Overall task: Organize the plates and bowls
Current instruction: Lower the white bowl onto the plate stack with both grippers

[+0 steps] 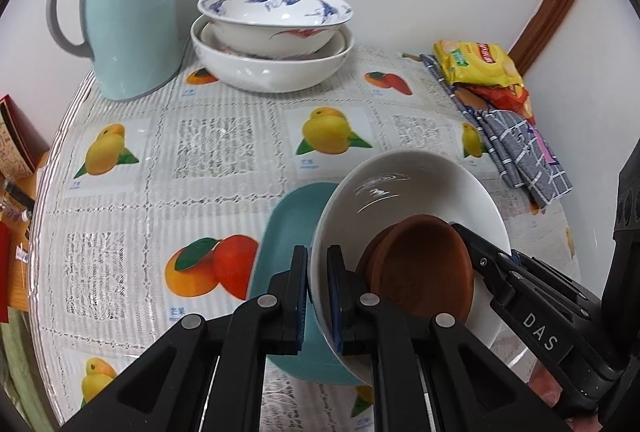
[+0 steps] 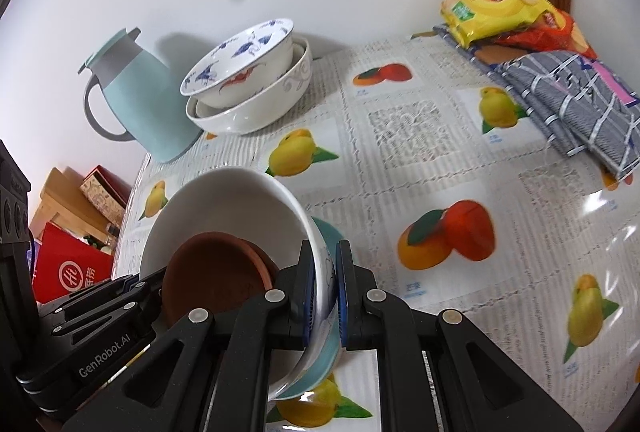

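Between both sets of fingers: white bowl (image 1: 404, 200), clamped at opposite rims by left gripper (image 1: 317, 296) and right gripper (image 2: 325, 286), brown dish (image 1: 424, 268) inside, teal plate (image 1: 284, 232) beneath. Step: carrying. Next: likely level it, nest onto bowl stack (image 1: 272, 32) ahead of fingertips.

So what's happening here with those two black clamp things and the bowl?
A person is tidying dishes with a handheld gripper in each hand. The left gripper and right gripper are both shut on opposite rims of a white bowl, which has brown saucers inside. It is tilted above a teal plate on the fruit-print tablecloth. Two more bowls are stacked by the pale blue jug.
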The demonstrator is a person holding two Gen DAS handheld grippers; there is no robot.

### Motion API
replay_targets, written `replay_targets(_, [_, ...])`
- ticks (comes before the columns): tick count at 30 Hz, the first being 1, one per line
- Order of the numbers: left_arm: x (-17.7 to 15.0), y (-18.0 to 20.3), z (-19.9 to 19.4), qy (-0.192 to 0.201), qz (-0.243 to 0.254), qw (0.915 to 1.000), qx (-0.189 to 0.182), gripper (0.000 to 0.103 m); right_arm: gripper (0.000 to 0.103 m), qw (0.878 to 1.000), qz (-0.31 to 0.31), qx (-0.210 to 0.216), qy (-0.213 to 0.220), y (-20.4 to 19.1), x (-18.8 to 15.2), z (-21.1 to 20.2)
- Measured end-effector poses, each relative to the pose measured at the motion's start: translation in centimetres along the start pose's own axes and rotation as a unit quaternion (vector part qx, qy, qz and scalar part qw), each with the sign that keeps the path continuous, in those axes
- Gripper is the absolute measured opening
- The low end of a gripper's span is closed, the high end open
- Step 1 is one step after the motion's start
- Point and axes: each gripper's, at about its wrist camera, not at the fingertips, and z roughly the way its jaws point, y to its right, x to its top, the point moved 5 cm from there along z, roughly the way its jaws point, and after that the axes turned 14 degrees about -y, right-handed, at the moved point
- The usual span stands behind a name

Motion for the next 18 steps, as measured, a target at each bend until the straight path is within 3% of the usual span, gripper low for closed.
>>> replay_targets(7, [-0.3,-1.5,2.5,-0.011,-0.012,0.9998,-0.009,0.011,0.01,0.999,0.002,0.004,-0.043,0.1,-0.5,3.6])
replay_targets(18, [0.1,-1.3,2.6,-0.011,-0.007,0.9998,-0.016,0.011,0.011,0.999,-0.005,0.006,-0.036,0.2,-0.6,4.0])
